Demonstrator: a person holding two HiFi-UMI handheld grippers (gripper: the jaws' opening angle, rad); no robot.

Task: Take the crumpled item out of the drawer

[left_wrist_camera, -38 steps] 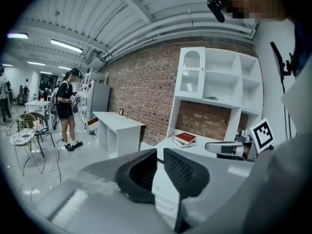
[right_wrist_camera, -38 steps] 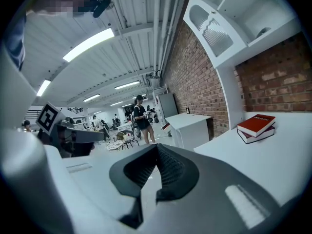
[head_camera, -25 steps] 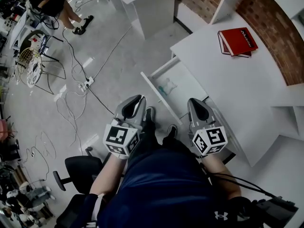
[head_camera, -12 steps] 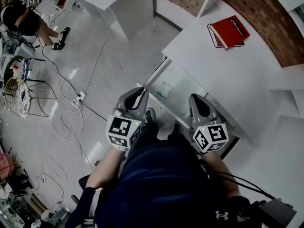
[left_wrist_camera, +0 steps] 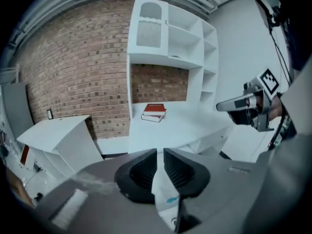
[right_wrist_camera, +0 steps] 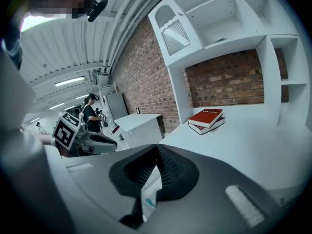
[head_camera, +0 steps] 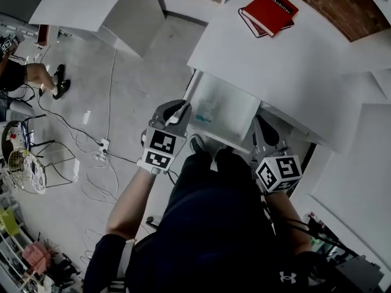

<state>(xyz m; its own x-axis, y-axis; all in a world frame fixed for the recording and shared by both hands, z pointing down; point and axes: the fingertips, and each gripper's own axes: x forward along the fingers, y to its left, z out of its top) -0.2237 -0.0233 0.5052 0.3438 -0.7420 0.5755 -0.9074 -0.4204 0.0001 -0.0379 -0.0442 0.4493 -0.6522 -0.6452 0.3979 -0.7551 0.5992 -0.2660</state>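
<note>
The drawer [head_camera: 235, 112] stands pulled out from under the white surface [head_camera: 293, 72], and the crumpled item [head_camera: 204, 112], pale and translucent with a teal patch, lies inside it toward its 9 o'clock side. In the head view the left gripper [head_camera: 181, 110] sits at about 8 o'clock from the item, its tip close by the drawer's rim. Whether it touches the rim cannot be told. Its jaws stand a narrow gap apart with nothing held, and the item shows through that gap in the left gripper view. The right gripper [head_camera: 261, 130] is at the drawer's 4 o'clock corner, jaws together at the tips and empty. A red book [head_camera: 269, 11] rests on the surface at 1 o'clock from the drawer, well apart from both grippers.
</note>
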